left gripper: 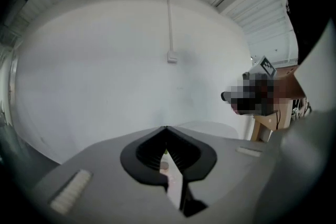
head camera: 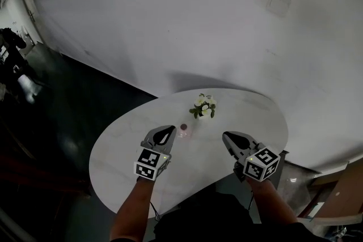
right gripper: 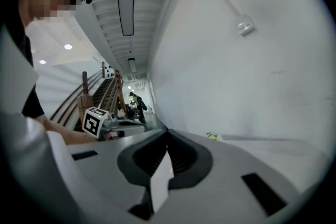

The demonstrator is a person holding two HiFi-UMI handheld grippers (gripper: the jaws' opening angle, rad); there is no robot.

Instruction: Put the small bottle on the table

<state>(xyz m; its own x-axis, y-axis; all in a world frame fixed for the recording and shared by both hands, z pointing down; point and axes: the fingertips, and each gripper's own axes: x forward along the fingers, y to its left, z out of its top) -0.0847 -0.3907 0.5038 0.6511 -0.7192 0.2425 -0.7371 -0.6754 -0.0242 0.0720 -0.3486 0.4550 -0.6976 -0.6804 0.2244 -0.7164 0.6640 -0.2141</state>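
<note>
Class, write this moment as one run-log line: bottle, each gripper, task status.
bottle: standing on table, unheld | left gripper: shut, empty | right gripper: shut, empty | task: bottle placed

Table smooth, pale, marble-look, slight sheen; wall matt white.

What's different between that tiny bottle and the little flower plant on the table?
The flower plant is bigger and bushy; the small bottle is tiny. The plant shows white blooms and green leaves; the bottle looks pale with a dark top. The plant stands nearer the wall; the bottle stands nearer the tip of the left gripper. Both stand on the white table, held by nothing.
</note>
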